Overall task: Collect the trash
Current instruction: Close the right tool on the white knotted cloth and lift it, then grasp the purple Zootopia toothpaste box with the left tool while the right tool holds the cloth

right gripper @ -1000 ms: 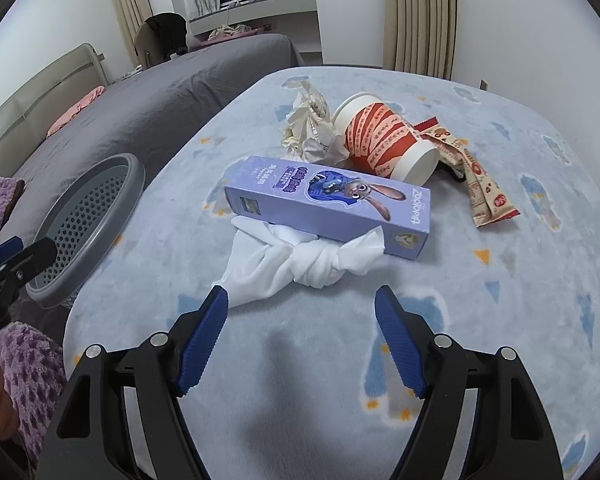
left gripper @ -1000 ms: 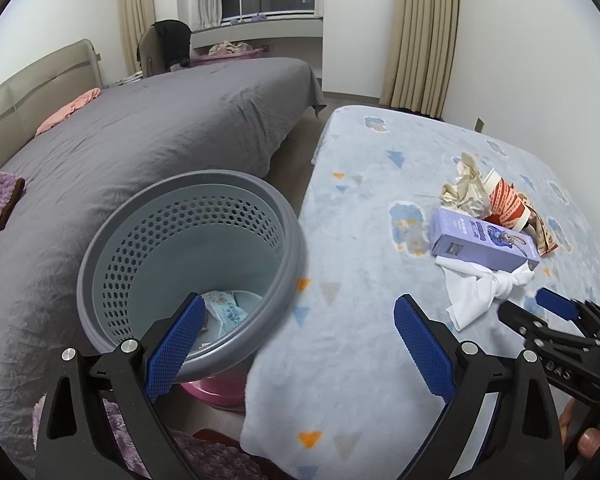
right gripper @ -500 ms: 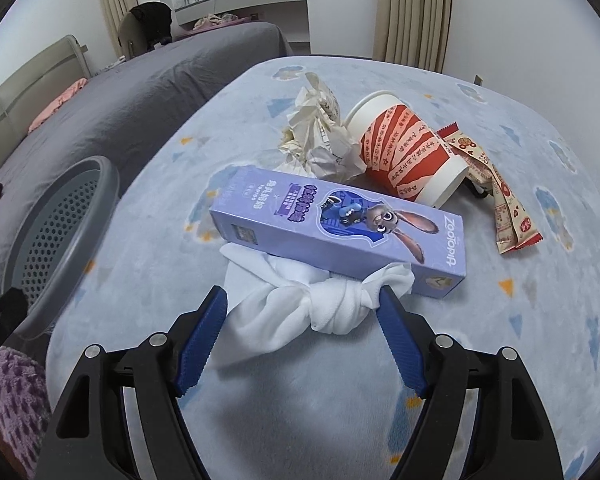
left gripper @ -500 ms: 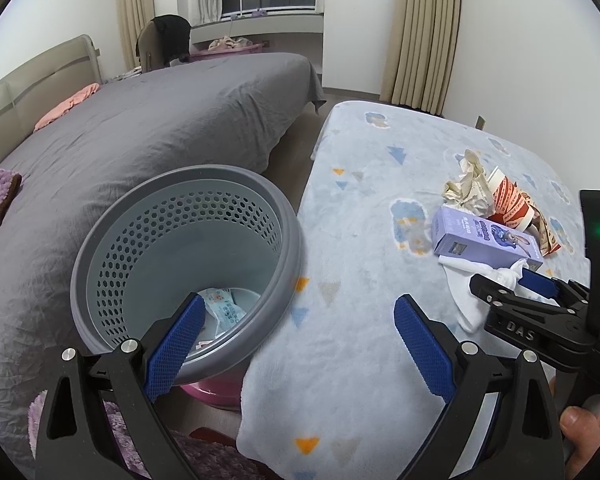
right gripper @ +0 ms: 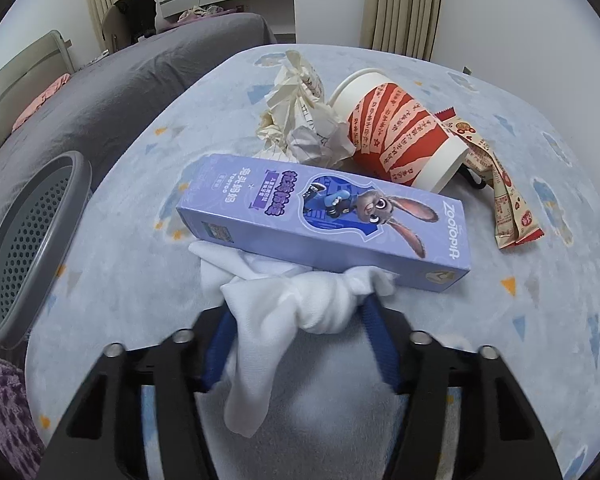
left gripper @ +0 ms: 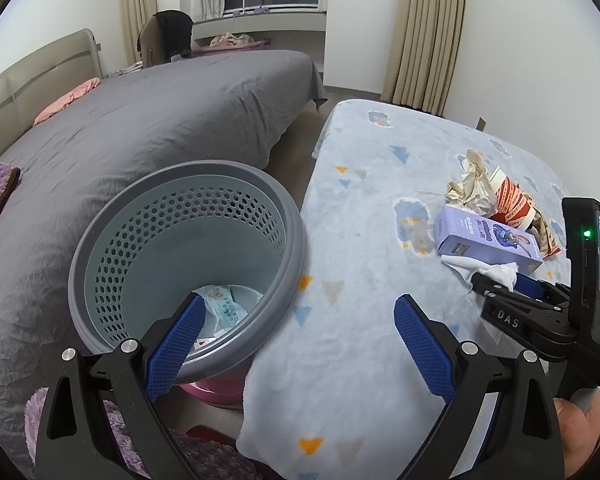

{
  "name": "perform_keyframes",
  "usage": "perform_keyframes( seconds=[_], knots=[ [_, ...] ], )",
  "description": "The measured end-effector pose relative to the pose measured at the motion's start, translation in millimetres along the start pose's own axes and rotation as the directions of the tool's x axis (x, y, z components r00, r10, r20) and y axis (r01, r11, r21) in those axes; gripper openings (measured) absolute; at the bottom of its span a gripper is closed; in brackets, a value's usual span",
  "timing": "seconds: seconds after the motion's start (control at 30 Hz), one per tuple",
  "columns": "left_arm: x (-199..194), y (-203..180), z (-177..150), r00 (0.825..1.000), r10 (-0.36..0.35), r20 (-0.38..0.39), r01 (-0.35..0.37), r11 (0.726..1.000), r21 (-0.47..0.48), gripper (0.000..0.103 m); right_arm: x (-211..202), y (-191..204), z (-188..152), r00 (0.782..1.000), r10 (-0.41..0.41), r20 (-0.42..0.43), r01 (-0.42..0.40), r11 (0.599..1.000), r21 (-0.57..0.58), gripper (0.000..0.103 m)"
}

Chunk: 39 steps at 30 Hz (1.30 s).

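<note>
purple box (right gripper: 324, 220) hides part of white cloth (right gripper: 300, 304), maybe knotted.

- White knotted cloth (right gripper: 300, 304), crumpled, touching near side of purple box (right gripper: 324, 220).
- Box flat, lengthwise.
- Crumpled paper (right gripper: 300, 120), red-striped cup (right gripper: 400, 136) on its side, snack wrappers (right gripper: 504, 196) beyond box.
- Grey perforated bin (left gripper: 188, 256) left of box, upright.

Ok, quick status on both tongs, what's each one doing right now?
Left tongs: open, holding nothing, above the near edge of the grey basket.
Right tongs: closing around the knotted white cloth; whether the grip is firm cannot be told.
</note>
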<state>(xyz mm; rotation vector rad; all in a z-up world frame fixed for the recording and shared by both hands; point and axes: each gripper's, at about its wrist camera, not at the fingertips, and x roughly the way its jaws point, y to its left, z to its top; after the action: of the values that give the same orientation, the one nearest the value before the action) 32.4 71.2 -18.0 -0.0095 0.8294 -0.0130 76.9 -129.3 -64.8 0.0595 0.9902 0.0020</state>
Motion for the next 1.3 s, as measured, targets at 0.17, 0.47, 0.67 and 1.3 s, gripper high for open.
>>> perform_keyframes(
  seconds=[0.17,0.47,0.67,1.3],
  knots=[
    [-2,0,0,1.0,-0.002,0.005,0.002,1.0,0.001,0.093,-5,-4,-2,1.0,0.029,0.002,-0.029,1.0,0.006,0.038],
    [-9,-8,-1,1.0,-0.017,0.009,0.017,1.0,0.016,0.093,-28,-25,-23,0.999,0.04,0.002,-0.04,0.999,0.03,0.037],
    [-13,-19,-3,0.999,-0.045,0.006,0.045,0.998,0.042,0.093,-47,-55,-37,1.0,0.023,0.013,-0.024,0.996,0.083,0.037],
    [4,-100,8,0.982,-0.186,-0.014,0.184,0.952,0.246,0.093,-90,-135,-72,0.998,0.01,0.063,-0.022,0.98,0.199,0.037]
  ],
)
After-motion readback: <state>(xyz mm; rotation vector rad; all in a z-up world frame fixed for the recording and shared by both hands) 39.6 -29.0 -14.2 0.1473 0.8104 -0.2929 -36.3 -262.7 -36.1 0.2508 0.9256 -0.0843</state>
